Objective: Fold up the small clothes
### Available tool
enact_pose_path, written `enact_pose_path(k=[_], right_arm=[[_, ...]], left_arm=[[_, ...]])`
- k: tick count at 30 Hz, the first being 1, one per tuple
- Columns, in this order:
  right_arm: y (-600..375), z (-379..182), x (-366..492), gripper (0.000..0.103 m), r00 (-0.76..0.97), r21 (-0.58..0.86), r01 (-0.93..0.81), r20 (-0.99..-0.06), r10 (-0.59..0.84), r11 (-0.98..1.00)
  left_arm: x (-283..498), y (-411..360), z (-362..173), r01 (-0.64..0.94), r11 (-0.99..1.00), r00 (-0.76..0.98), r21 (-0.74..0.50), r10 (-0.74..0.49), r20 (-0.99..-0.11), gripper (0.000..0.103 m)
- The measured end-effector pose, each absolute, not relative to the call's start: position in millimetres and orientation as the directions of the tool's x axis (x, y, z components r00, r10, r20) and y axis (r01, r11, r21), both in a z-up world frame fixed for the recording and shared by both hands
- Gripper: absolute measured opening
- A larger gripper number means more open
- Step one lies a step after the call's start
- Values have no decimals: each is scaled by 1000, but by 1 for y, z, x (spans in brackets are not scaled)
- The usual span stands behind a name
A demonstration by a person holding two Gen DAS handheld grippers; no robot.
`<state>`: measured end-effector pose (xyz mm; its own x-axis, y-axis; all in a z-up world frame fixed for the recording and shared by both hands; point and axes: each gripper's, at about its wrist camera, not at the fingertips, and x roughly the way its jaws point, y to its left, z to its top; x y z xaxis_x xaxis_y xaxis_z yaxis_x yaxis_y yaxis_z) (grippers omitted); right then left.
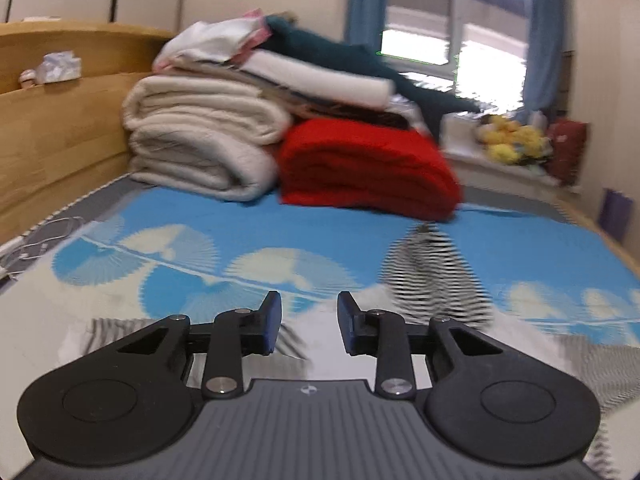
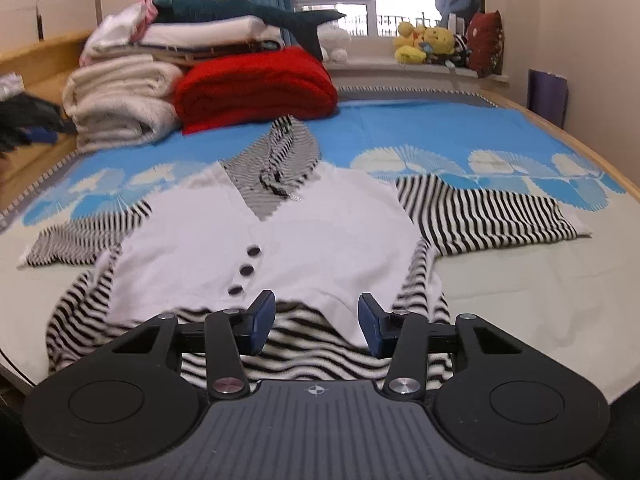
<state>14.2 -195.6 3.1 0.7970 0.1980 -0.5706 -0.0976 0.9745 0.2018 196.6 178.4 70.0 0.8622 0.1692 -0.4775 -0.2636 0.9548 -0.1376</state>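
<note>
A small top with a white buttoned front point(image 2: 280, 236) and black-and-white striped sleeves point(image 2: 488, 212) lies flat on the bed, collar pointing away. My right gripper point(image 2: 317, 316) hovers at its near striped hem. The jaws stand apart, with the cloth lying flat under the gap and no pad pressing on it. The left wrist view is blurred. There my left gripper point(image 1: 309, 312) is open over the sheet with nothing between its fingers. A striped part of the top point(image 1: 436, 276) lies ahead to its right, and another striped piece point(image 1: 100, 332) sits under its left finger.
Folded cream blankets point(image 2: 120, 108), a red blanket point(image 2: 256, 84) and other folded laundry are stacked at the far left of the blue-and-white sheet point(image 2: 440, 132). A wooden headboard point(image 1: 60, 128) runs along the left. Plush toys point(image 2: 424, 44) sit on the window sill behind.
</note>
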Motion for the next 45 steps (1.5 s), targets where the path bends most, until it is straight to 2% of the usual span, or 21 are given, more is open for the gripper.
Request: enact_pose_path(k=[3,5,7,8,11,13,15,21,24,26,27,28,30,31,32,34,36,40,42,44,45], right_arm=[[-195,3,16,51,815,180,-128,-541,207,975],[-195,2,19,67,824,152,-133,-532,195,979],[-200,9,32,70,832,112,-126,-530,166,986],[-200,9,32,72,832,112,-126,-530,166,986],[-205,24,60,78,842,103,-136,-512,170,985],[-206,34,84,81,850,98,-134,-501,165,986],[-205,46,116,83,857,101,-131,-489,164,986],[-188,63,200,84,856,121,-163,-476,201,979],[-178,58,238,84,840,158,-208,-476,259,965],[-174,47,253,82,838,151,-204,-483,252,967],[-174,41,257,81,836,155,-202,-487,253,967],[-175,32,261,74,828,169,-199,-498,258,965],[-182,14,270,54,790,213,-161,-558,255,964],[-186,7,276,38,766,246,-133,-589,257,960],[-192,3,283,29,747,296,-114,-604,278,949],[-200,3,293,28,739,363,-89,-600,305,928],[-204,8,300,28,755,369,-78,-585,296,926],[-213,14,304,28,771,356,-68,-574,276,932],[-220,16,303,28,774,352,-49,-578,258,935],[-229,13,308,28,777,343,-23,-585,233,939],[-233,12,309,28,778,341,-8,-589,220,940]], left_arm=[[221,216,39,-345,933,818,-101,246,-520,34],[225,240,9,-392,914,782,-101,274,-561,34],[234,261,-11,-445,893,696,-65,300,-652,34],[235,275,-13,-457,884,711,-102,293,-640,35],[243,304,-23,-497,863,689,-90,329,-645,44],[248,326,-37,-547,827,651,-133,321,-688,60],[248,354,-50,-622,763,606,-178,325,-726,71],[231,413,-89,-770,559,525,-308,279,-804,72],[230,419,-105,-806,493,501,-326,276,-821,68],[237,414,-102,-805,522,487,-283,309,-817,50],[241,411,-101,-791,547,493,-274,305,-815,27],[245,409,-100,-781,561,500,-275,297,-814,14],[249,402,-95,-781,572,496,-252,322,-807,11],[253,398,-91,-784,574,492,-235,343,-800,10],[256,393,-86,-785,578,492,-222,365,-790,10],[266,375,-68,-767,614,512,-184,413,-753,10],[279,349,-44,-722,674,565,-158,441,-697,9],[298,274,9,-576,802,709,-159,393,-586,9],[304,221,34,-446,877,792,-177,295,-534,9],[307,163,51,-251,944,855,-213,113,-506,9],[307,133,57,-110,961,859,-254,-36,-510,10]])
